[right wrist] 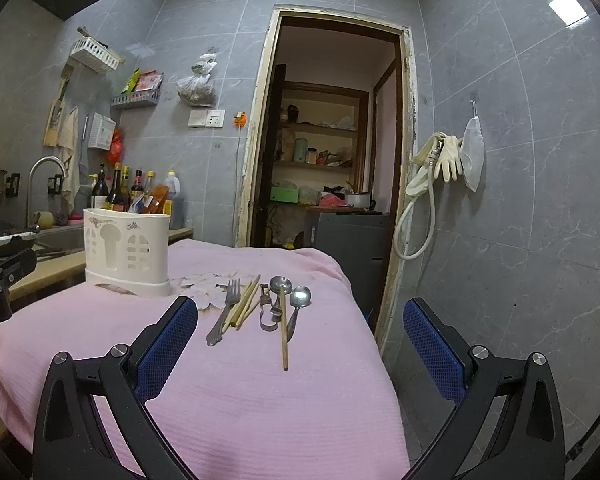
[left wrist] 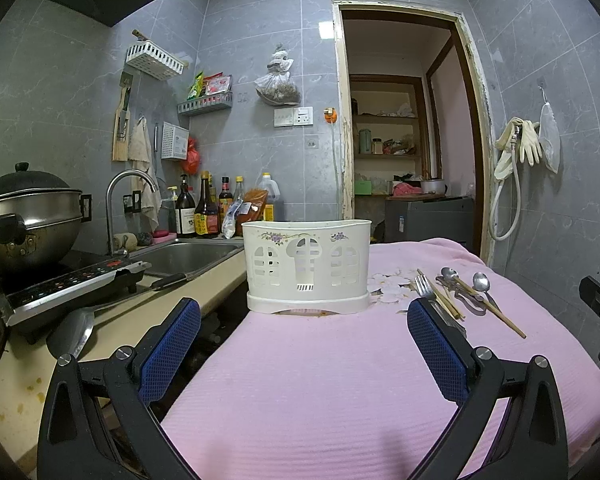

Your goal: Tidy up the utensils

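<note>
A white plastic utensil holder (left wrist: pixel 307 266) (right wrist: pixel 126 252) with cut-out windows stands upright at the far edge of the pink cloth. To its right a loose group of utensils lies flat: a fork (right wrist: pixel 225 310) (left wrist: pixel 423 286), wooden chopsticks (right wrist: pixel 246 304) (left wrist: pixel 446 300), two spoons (right wrist: pixel 296 300) (left wrist: pixel 481 281), a peeler (right wrist: pixel 269 312) and one separate chopstick (right wrist: pixel 284 330). My left gripper (left wrist: pixel 304 322) is open, facing the holder from a short distance. My right gripper (right wrist: pixel 300 320) is open, hovering near the utensils with nothing between its fingers.
The pink cloth (left wrist: pixel 320 380) covers a table that drops off at the right. On the left are a counter, a sink (left wrist: pixel 188 258), a faucet (left wrist: pixel 124 200), a pot (left wrist: pixel 28 216) on a cooktop, and bottles (left wrist: pixel 208 208). A doorway (right wrist: pixel 332 140) is behind.
</note>
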